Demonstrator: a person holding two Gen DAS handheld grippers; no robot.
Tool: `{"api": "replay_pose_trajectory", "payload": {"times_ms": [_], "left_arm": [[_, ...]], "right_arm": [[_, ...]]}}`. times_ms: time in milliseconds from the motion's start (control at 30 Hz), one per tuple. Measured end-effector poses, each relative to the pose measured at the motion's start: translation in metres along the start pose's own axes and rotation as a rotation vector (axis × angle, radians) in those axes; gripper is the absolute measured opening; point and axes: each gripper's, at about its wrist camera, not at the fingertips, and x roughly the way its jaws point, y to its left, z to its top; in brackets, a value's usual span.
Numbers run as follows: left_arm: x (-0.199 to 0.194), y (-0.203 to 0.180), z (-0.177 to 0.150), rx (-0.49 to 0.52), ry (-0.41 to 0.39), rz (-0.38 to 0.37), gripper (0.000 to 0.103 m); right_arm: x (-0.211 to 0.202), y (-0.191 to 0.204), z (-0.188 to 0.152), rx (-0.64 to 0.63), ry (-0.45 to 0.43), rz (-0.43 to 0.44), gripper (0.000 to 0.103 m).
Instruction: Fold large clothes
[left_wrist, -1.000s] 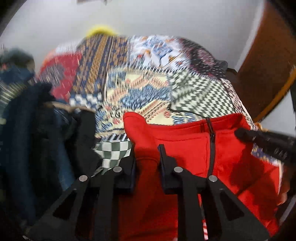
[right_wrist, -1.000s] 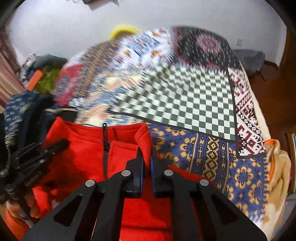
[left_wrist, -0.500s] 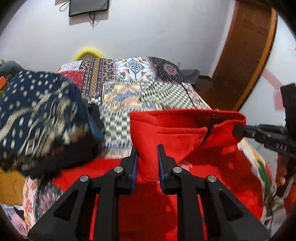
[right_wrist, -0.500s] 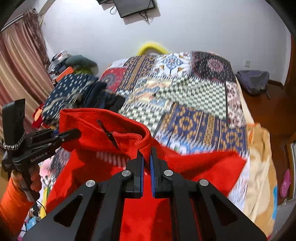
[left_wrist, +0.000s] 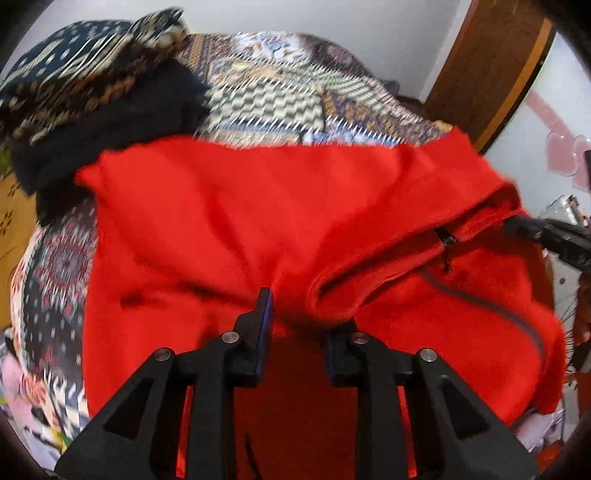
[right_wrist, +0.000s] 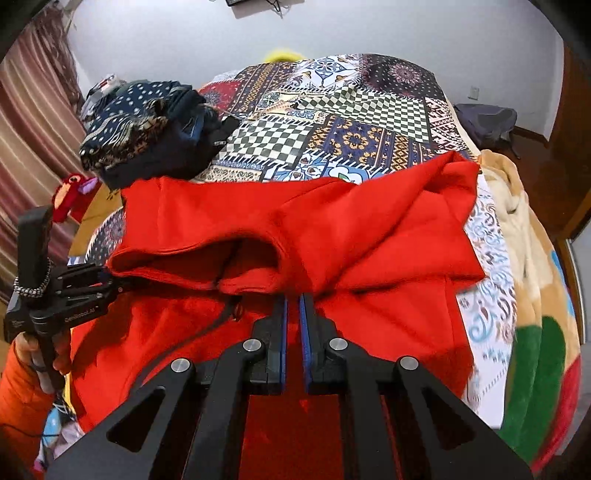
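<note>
My right gripper is clamped tight on a fold of the red fleece jacket, which lies spread across the patchwork bed cover. My left gripper has just been opening; fleece bunches between its parted jaws. A dark clothes pile sits at ten o'clock.

A bed covered with a patchwork quilt was seen against a plain white wall. A striped curtain was hung at the left. A brown wooden door was seen at the right, and a dark bag was left on the brown floor.
</note>
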Motion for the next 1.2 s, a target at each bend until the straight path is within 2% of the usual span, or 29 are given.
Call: {"api": "replay_pose_trajectory", "payload": {"times_ms": [100,167,200,333,433,467,600,700,767,800,833,967,1033,1133,1200], "left_arm": [[-0.006,0.002,-0.018,-0.001,0.005,0.046,0.029],[-0.011,0.007,-0.026,-0.015,-0.005,0.073,0.038],[-0.014,0.010,-0.027,-0.022,-0.014,0.087,0.043],[-0.032,0.029,-0.021,-0.055,-0.066,0.153,0.050],[-0.046,0.047,-0.005,-0.096,-0.126,0.202,0.061],[-0.050,0.055,0.001,-0.120,-0.147,0.217,0.062],[-0.052,0.078,0.024,-0.184,-0.176,0.221,0.063],[-0.047,0.086,0.043,-0.211,-0.179,0.222,0.063],[-0.039,0.084,0.056,-0.213,-0.184,0.201,0.064],[-0.034,0.081,0.059,-0.210,-0.183,0.182,0.066],[-0.028,0.078,0.063,-0.204,-0.177,0.156,0.067],[0.006,0.057,0.073,-0.142,-0.127,0.121,0.068],[0.030,0.048,0.074,-0.102,-0.067,0.107,0.070],[0.057,0.041,0.067,-0.076,0.019,0.089,0.070],[0.062,0.040,0.058,-0.051,0.033,0.107,0.072]], "right_arm": [[-0.009,0.001,-0.002,-0.032,-0.002,-0.026,0.007],[-0.015,-0.003,-0.002,-0.033,-0.010,-0.046,0.007],[-0.017,-0.005,-0.001,-0.028,-0.013,-0.049,0.007],[-0.026,-0.020,0.013,0.027,-0.043,-0.047,0.011],[-0.029,-0.032,0.026,0.067,-0.082,-0.085,0.036],[-0.028,-0.035,0.031,0.081,-0.094,-0.096,0.047],[-0.016,-0.039,0.056,0.078,-0.077,-0.109,0.049],[0.000,-0.033,0.076,0.056,-0.065,-0.077,0.050],[0.012,-0.026,0.084,0.039,-0.051,-0.060,0.057],[0.020,-0.021,0.087,0.021,-0.039,-0.053,0.064],[0.029,-0.015,0.089,-0.003,-0.023,-0.051,0.065],[0.065,-0.002,0.084,-0.096,0.071,-0.040,0.065],[0.078,-0.001,0.077,-0.135,0.115,-0.062,0.065],[0.085,-0.006,0.067,-0.167,0.164,-0.080,0.065],[0.080,-0.014,0.059,-0.159,0.174,-0.071,0.065]]}}
